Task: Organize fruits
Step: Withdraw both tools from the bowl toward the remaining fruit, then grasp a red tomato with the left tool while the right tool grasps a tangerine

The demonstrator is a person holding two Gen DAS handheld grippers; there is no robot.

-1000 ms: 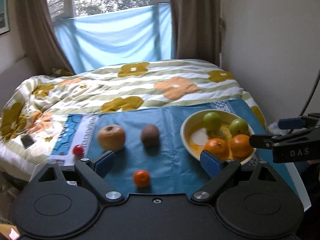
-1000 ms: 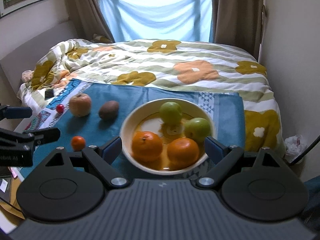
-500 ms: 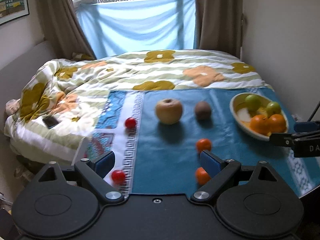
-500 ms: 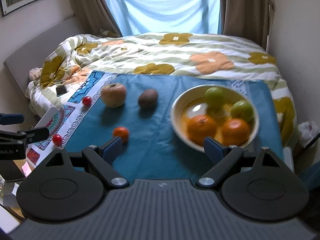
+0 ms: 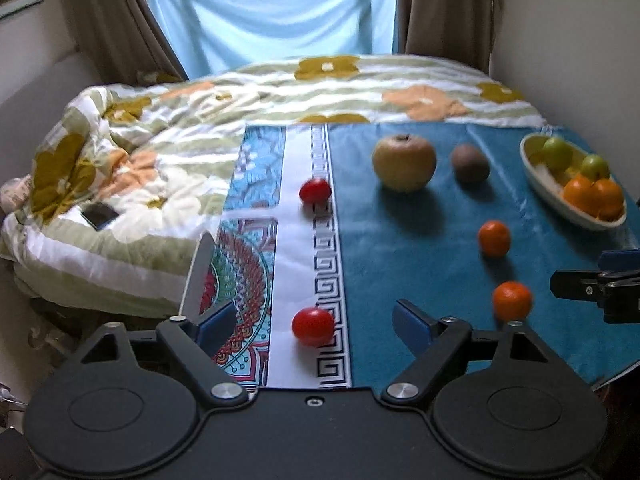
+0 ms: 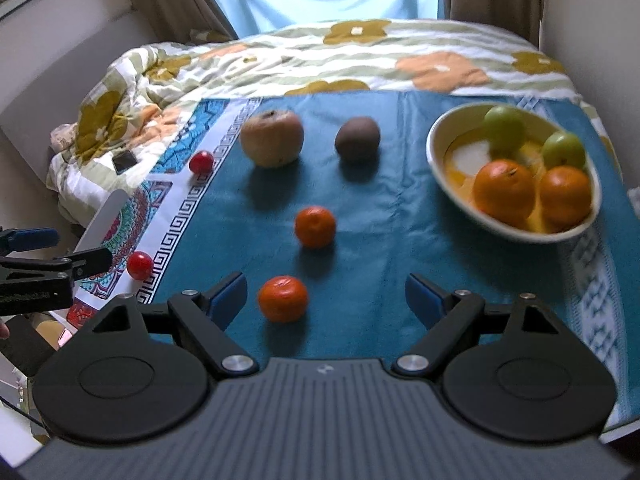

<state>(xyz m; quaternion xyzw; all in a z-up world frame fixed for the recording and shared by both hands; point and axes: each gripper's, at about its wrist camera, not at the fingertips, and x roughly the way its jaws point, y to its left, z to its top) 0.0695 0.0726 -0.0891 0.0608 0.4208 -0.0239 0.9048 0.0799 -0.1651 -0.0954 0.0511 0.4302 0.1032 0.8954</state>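
Note:
A small red tomato (image 5: pixel 313 326) lies on the cloth's white border, between the fingers of my left gripper (image 5: pixel 314 324), whose jaws are closing without touching it. A second tomato (image 5: pixel 315 191) sits farther back. My right gripper (image 6: pixel 326 300) is open just right of the near tangerine (image 6: pixel 283 298), which lies by its left finger. Another tangerine (image 6: pixel 315 227), a brownish apple (image 6: pixel 272 138) and a kiwi (image 6: pixel 357 138) lie on the blue cloth (image 6: pixel 400 240). The cream bowl (image 6: pixel 440 168) at right holds two oranges and two green fruits.
The cloth covers a table standing before a bed with a flowered quilt (image 5: pixel 240 96). A phone (image 5: pixel 99 215) lies on the quilt at left. A white board edge (image 5: pixel 198 272) sticks up at the table's left side. Wall and curtains close off the right.
Both grippers have swung left and down toward the table's near edge. The bowl slid right in both views; the tomatoes and the near tangerine came into view. The left jaws have narrowed.

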